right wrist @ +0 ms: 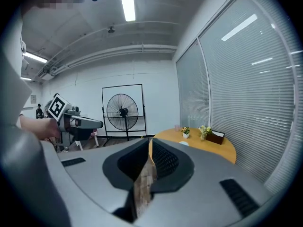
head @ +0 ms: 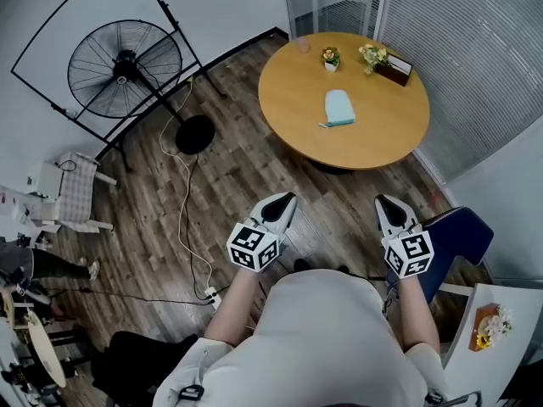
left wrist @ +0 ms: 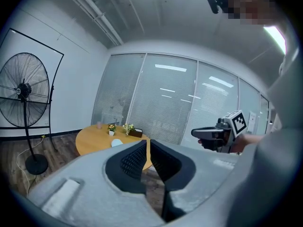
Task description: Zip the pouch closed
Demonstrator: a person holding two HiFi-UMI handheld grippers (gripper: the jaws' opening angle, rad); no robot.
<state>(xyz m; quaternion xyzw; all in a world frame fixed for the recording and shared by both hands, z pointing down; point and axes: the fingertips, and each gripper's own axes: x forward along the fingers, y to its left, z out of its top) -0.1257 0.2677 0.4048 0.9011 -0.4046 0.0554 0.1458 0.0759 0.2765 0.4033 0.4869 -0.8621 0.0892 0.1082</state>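
The light blue pouch (head: 339, 107) lies flat near the middle of the round wooden table (head: 297, 100), well ahead of me across the floor. In the left gripper view the pouch (left wrist: 117, 143) shows small on the table (left wrist: 92, 138); in the right gripper view it (right wrist: 183, 144) is only a pale speck. My left gripper (head: 284, 202) and right gripper (head: 388, 202) are held over the wood floor, short of the table, side by side. Both have their jaws together with nothing between them. Each shows in the other's view: right gripper (left wrist: 196, 133), left gripper (right wrist: 97, 123).
Two small flower pots (head: 331, 58) and a dark tissue box (head: 396, 69) stand at the table's far side. A black standing fan (head: 125, 66) with round base (head: 195, 134) is at left, a cable (head: 182, 219) trails over the floor. A blue chair (head: 454, 236) is at my right.
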